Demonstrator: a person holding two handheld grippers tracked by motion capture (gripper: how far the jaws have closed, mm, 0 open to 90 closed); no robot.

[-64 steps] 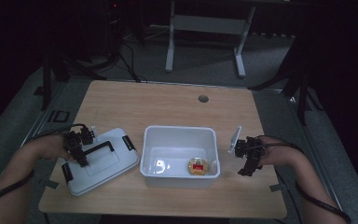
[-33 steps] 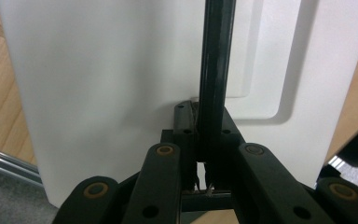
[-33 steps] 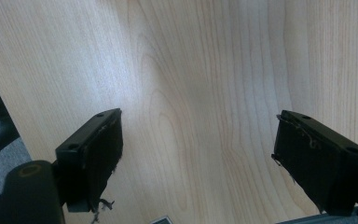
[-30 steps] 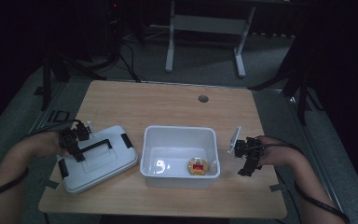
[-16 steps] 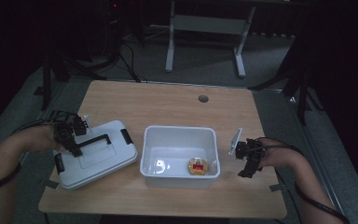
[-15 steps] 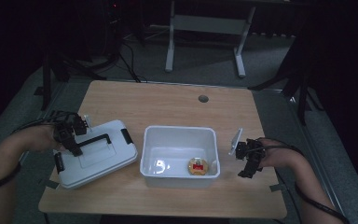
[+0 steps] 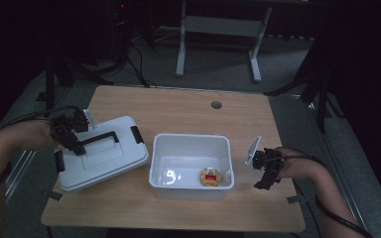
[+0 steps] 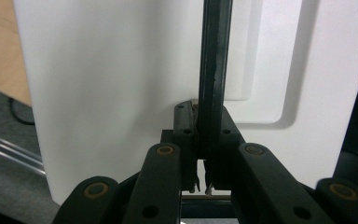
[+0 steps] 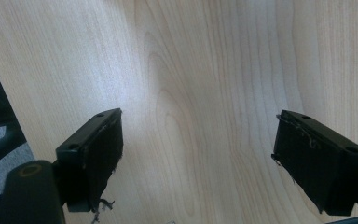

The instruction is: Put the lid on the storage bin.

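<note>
We have the left gripper clamped on the black handle of the white lid (light, stiff, slippery plastic), while the right gripper hangs open beside the bin.

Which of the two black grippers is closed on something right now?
The left gripper, shut on the black handle of the white plastic lid. The right gripper hangs open over the bare wooden table.

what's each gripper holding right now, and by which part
The left gripper is shut on the black handle of the white plastic box lid. The right gripper is open over the wooden table, holding nothing.
</note>
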